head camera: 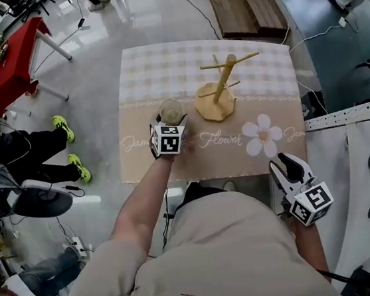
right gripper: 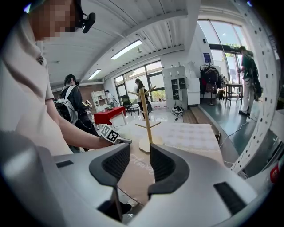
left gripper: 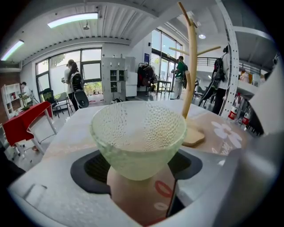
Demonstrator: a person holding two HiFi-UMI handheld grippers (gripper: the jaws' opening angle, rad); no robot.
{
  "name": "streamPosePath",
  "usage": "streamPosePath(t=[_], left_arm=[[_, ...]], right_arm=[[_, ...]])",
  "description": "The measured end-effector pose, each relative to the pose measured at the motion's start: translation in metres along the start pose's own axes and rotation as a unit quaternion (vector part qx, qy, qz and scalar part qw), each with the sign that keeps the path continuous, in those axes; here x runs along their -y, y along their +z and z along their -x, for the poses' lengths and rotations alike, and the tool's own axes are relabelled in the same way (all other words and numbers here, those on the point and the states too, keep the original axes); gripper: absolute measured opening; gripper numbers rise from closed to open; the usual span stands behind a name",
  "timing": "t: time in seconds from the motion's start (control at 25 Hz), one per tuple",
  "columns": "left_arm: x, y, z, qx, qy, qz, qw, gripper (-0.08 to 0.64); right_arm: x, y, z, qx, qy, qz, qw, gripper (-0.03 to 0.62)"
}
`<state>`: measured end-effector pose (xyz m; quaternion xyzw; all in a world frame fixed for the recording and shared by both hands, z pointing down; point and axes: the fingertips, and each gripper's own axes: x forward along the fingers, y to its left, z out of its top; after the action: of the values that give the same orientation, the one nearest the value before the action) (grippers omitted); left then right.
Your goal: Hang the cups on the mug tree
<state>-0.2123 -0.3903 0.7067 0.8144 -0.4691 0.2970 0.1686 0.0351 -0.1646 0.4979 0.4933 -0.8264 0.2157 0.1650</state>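
Left gripper view: glass cup (left gripper: pixel 138 133) stands between spread jaws of the left hand-held gripper (left gripper: pixel 137 167).

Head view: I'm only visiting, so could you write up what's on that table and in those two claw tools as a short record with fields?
table: covered with a checked and flowered cloth
mug tree: wooden, upright on the table, nothing on its pegs
cup: clear dimpled glass, upright on the table, left of the mug tree
left gripper: jaws wide apart, cup between them, pads look clear of it
right gripper: off the table's near right corner, jaws apart, nothing between them
cups hung: none
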Motion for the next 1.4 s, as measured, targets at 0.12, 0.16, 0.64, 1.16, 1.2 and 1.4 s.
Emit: streamPosePath(t=[0.12, 0.16, 0.64, 1.16, 1.2, 1.4], left_arm=[[-0.004, 0.001, -0.004, -0.001, 0.007, -0.02, 0.9998, 0.357], [-0.006, 0.002, -0.004, -0.002, 0.007, -0.027, 0.9996, 0.354], [0.003, 0.043, 0.033, -0.033, -0.013, -0.162, 0.9861, 0.351], [0.009, 0.143, 0.101, -0.072, 0.029, -0.344, 0.9356, 0.351], [0.011, 0.152, 0.105, -0.073, 0.034, -0.36, 0.9295, 0.351], [0.016, 0.188, 0.123, -0.086, 0.062, -0.439, 0.8922, 0.351]], right_arm=[[0.004, -0.002, 0.0, -0.002, -0.006, -0.004, 1.0, 0.15], [0.005, -0.003, -0.001, -0.002, -0.006, -0.005, 1.0, 0.15], [0.013, 0.0, -0.006, 0.009, 0.021, -0.006, 1.0, 0.15], [0.02, -0.001, -0.005, 0.025, 0.069, 0.0, 0.997, 0.149], [0.021, -0.001, -0.004, 0.026, 0.071, 0.0, 0.997, 0.149], [0.024, -0.004, 0.003, 0.036, 0.083, -0.006, 0.996, 0.146]])
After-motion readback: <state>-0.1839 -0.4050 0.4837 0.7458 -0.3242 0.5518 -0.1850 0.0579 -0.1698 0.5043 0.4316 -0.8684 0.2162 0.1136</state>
